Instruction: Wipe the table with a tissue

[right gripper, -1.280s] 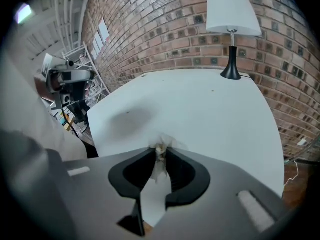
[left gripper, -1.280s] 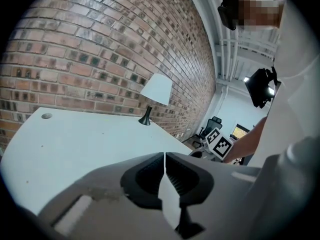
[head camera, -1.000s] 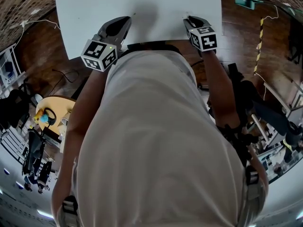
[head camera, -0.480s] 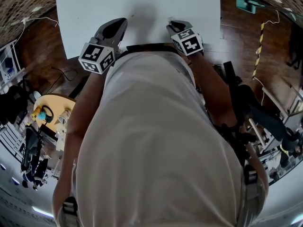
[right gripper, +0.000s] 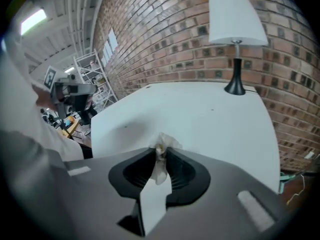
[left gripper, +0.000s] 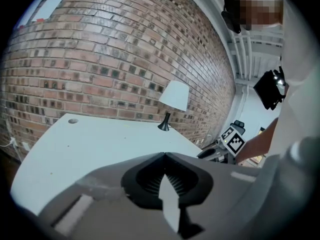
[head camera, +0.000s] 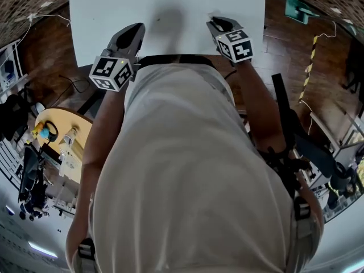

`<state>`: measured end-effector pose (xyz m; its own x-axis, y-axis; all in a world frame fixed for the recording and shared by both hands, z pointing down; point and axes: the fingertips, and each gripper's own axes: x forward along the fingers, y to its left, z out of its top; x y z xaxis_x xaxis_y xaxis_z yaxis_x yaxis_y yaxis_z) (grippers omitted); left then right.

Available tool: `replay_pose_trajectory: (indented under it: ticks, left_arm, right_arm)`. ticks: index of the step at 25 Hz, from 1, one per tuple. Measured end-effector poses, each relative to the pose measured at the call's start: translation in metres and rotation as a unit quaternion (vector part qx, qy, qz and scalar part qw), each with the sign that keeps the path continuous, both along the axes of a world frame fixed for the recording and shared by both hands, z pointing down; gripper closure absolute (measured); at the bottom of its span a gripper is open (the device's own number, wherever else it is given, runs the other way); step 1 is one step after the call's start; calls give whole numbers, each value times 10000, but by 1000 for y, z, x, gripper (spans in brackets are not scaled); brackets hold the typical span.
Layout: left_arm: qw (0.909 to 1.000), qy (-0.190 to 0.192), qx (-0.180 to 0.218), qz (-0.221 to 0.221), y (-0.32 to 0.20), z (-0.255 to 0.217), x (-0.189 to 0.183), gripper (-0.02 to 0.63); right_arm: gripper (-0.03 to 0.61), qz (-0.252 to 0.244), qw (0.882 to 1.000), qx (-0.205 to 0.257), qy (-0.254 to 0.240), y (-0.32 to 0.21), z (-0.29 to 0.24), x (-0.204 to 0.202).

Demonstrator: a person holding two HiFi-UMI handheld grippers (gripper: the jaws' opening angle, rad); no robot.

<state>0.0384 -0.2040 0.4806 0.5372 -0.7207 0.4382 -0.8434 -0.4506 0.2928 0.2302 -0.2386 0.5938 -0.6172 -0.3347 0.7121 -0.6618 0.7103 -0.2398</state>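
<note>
Spreading across the far part of the head view, a white bench stands against a brick wall, with a white-shaded lamp at its far edge. The left gripper hangs over the bench's near edge on the left, its jaws pressed together with nothing between them. The right gripper is over the near edge on the right, jaws clamped on a crumpled white tissue that pokes out past their tips.

No word, number or brand name can be read anywhere. The only printed signs are black-and-white square marker patterns on the white left-hand cube and the white right-hand cube. They spell nothing.
</note>
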Motion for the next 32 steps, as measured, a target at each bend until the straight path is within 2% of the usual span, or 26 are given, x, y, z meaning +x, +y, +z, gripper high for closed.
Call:
replay_pose_trajectory:
  ticks: [4,7,9,11,13,17,24,26,29,32]
  left_arm:
    - [9996,35,17,-282,7,2,-15,607]
    - [9994,106,-44,-327,12,8,-21,607]
    - [9994,163,-97,-296,10,14,-23,607]
    - [9995,192,-127,-223,7,17,-27,607]
    - [9996,217,-114,-117,5,16,-32,607]
    - [9997,241,-83,28,0,11,-47,607]
    - [9997,198,-131,46,-1,11,-90,607]
    - [9996,209,-167,44,-1,14,-101,607]
    - [9994,242,-226,71,-1,19,-113,607]
    - [9991,310,-246,131,-5,22,-120,607]
  right_arm:
    - [506,524,9976,91,437,-29,-1,61]
    - [505,814,9933,-275,770,-13,12,89]
    - [505,678,9912,-518,1012,11,20,86]
    - [505,565,9891,-648,1196,33,27,73]
    - [505,794,9877,-653,1176,44,31,60]
    - [505,1364,9867,-630,627,27,29,40]
    - [505,1221,9897,-382,637,0,28,-15]
    - [505,995,9927,-400,552,2,29,-41]
    - [505,361,9967,-587,432,20,28,-88]
    - [505,-100,9968,-650,460,44,28,-117]
